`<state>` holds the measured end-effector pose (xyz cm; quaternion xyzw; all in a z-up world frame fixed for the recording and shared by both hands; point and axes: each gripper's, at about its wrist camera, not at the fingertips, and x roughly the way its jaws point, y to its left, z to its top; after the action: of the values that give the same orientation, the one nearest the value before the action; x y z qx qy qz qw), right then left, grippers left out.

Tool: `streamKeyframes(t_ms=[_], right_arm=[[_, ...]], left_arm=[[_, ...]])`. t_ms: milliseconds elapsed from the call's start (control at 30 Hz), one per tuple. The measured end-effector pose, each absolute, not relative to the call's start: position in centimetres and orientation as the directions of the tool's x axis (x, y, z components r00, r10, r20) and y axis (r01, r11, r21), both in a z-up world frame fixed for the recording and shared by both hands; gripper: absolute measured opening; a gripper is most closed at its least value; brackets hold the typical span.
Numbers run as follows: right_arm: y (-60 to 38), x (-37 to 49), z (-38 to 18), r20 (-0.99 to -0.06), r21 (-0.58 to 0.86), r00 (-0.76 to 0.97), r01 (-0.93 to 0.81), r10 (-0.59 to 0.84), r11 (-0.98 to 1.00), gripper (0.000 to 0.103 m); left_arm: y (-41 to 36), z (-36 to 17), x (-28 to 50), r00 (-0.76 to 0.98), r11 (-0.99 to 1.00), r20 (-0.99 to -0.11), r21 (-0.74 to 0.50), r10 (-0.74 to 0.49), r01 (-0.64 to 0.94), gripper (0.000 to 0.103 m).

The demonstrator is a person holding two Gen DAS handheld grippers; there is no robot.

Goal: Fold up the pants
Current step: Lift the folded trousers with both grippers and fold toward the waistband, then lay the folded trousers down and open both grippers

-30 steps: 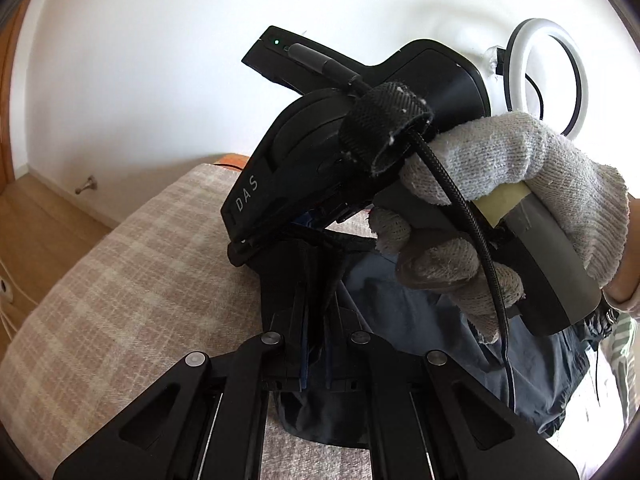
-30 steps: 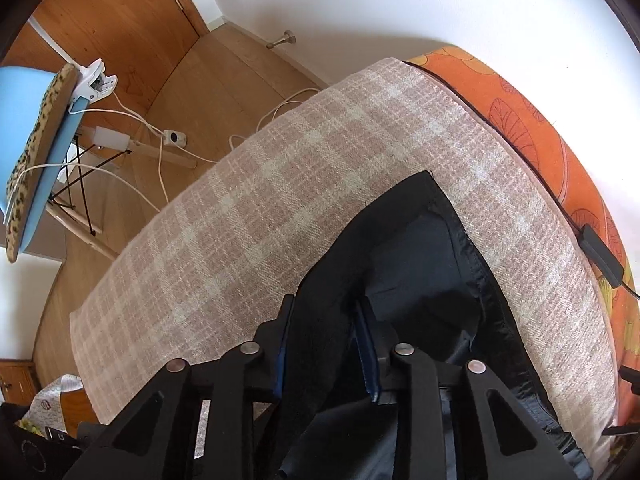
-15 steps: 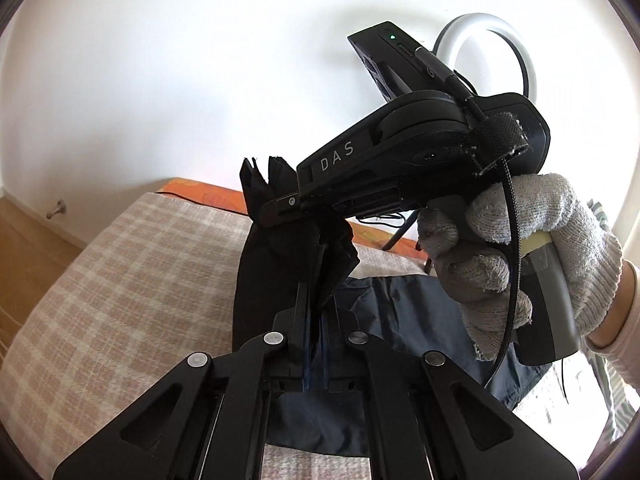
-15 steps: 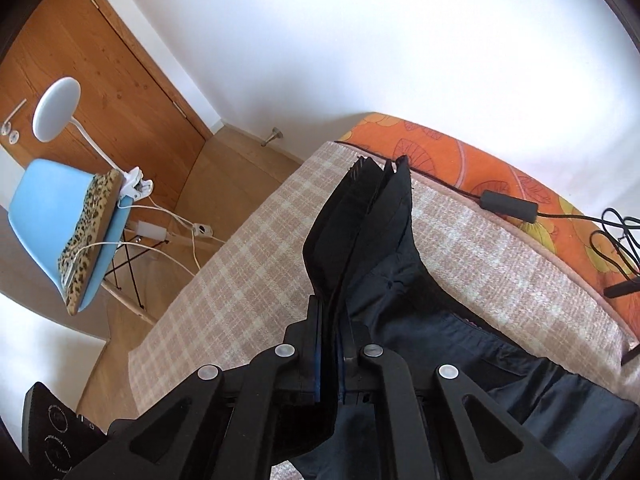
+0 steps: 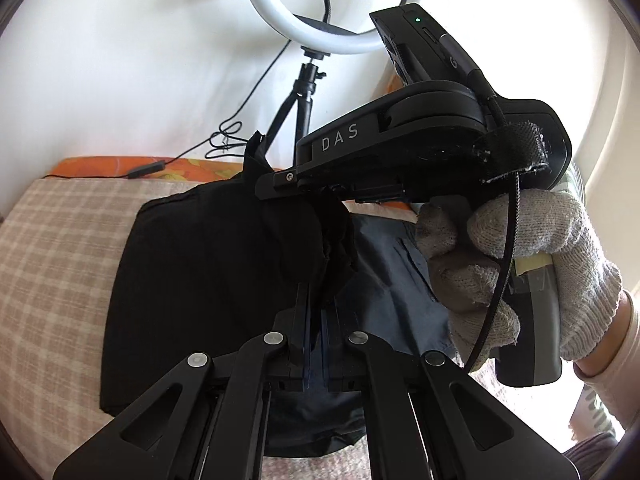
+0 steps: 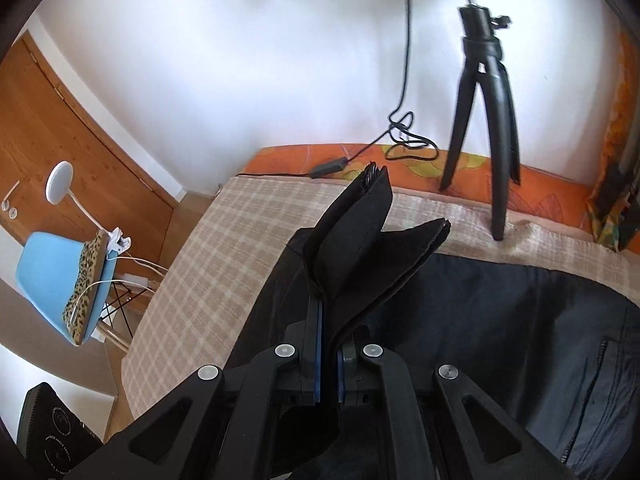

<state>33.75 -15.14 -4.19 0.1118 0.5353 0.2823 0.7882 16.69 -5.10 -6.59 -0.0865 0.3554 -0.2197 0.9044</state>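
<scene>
Dark pants lie on a beige checked surface; the same pants show in the right wrist view. My left gripper is shut on a bunched fold of the pants. My right gripper is shut on the leg-end fabric, which stands up folded between its fingers. In the left wrist view the right gripper sits just ahead, held by a gloved hand, with pants cloth hanging from it. Both grippers hold the lifted leg end above the rest of the pants.
A ring light on a black tripod stands at the back by the white wall, with a cable trailing over an orange patterned cover. A blue chair and wooden door are at left.
Both grippers have lifted the leg end and carried it across toward the tripod side; the view swung from the bed's far-left corner and floor to the ring light and tripod.
</scene>
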Motion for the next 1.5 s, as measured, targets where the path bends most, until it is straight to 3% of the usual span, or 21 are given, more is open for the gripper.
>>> streamKeyframes(t_ms=[233, 400, 500, 633, 900, 1067, 1167, 1267, 1333, 1400, 1467, 1500], right_arm=[[-22.2, 31.1, -8.4, -0.795, 0.478, 0.296, -0.235, 0.53, 0.847, 0.002], [-26.1, 30.7, -8.8, -0.792, 0.461, 0.336, -0.22, 0.51, 0.86, 0.002], [-28.1, 30.3, -7.8, -0.796, 0.413, 0.37, -0.246, 0.479, 0.877, 0.002], [-31.7, 30.5, -7.1, -0.785, 0.416, 0.412, -0.201, 0.462, 0.887, 0.002], [-35.2, 30.3, -10.2, -0.841, 0.38, 0.35, -0.161, 0.412, 0.911, 0.003], [-37.1, 30.4, -10.8, -0.846, 0.384, 0.358, -0.107, 0.396, 0.917, 0.004], [-37.7, 30.5, -11.2, -0.831, 0.44, 0.336, -0.089, 0.443, 0.893, 0.033], [-37.9, 30.4, -10.8, -0.77, 0.549, 0.323, -0.103, 0.55, 0.83, 0.041], [-37.4, 30.4, -10.8, -0.793, 0.509, 0.325, -0.111, 0.515, 0.854, 0.039], [-36.8, 30.2, -11.2, -0.811, 0.478, 0.324, -0.113, 0.487, 0.871, 0.026], [-36.5, 30.0, -11.5, -0.829, 0.443, 0.329, -0.105, 0.451, 0.89, 0.003], [-36.5, 29.9, -11.5, -0.831, 0.435, 0.335, -0.106, 0.444, 0.894, 0.002]], left_arm=[[-11.1, -8.8, 15.6, 0.532, 0.865, -0.683, -0.367, -0.501, 0.342, 0.002], [-11.5, -6.7, 12.9, 0.539, 0.874, -0.69, -0.346, -0.483, 0.341, 0.02], [-9.6, -5.5, 11.7, 0.579, 0.886, -0.671, -0.337, -0.464, 0.319, 0.024], [-7.3, -4.8, 11.2, 0.611, 0.913, -0.679, -0.29, -0.407, 0.286, 0.037], [-4.8, -8.7, 13.7, 0.575, 0.94, -0.745, -0.246, -0.339, 0.236, 0.037], [-3.2, -10.0, 14.4, 0.546, 0.931, -0.754, -0.311, -0.365, 0.193, 0.037], [-2.9, -10.4, 14.7, 0.54, 0.931, -0.759, -0.318, -0.363, 0.179, 0.037], [-2.8, -10.3, 14.7, 0.543, 0.932, -0.759, -0.319, -0.359, 0.171, 0.038], [-2.6, -10.2, 14.6, 0.548, 0.933, -0.757, -0.32, -0.356, 0.164, 0.038], [-2.4, -10.0, 14.4, 0.555, 0.934, -0.753, -0.32, -0.353, 0.16, 0.038], [-2.3, -9.7, 14.1, 0.559, 0.935, -0.752, -0.312, -0.35, 0.166, 0.037], [-2.3, -9.7, 14.0, 0.559, 0.938, -0.754, -0.302, -0.345, 0.172, 0.037]])
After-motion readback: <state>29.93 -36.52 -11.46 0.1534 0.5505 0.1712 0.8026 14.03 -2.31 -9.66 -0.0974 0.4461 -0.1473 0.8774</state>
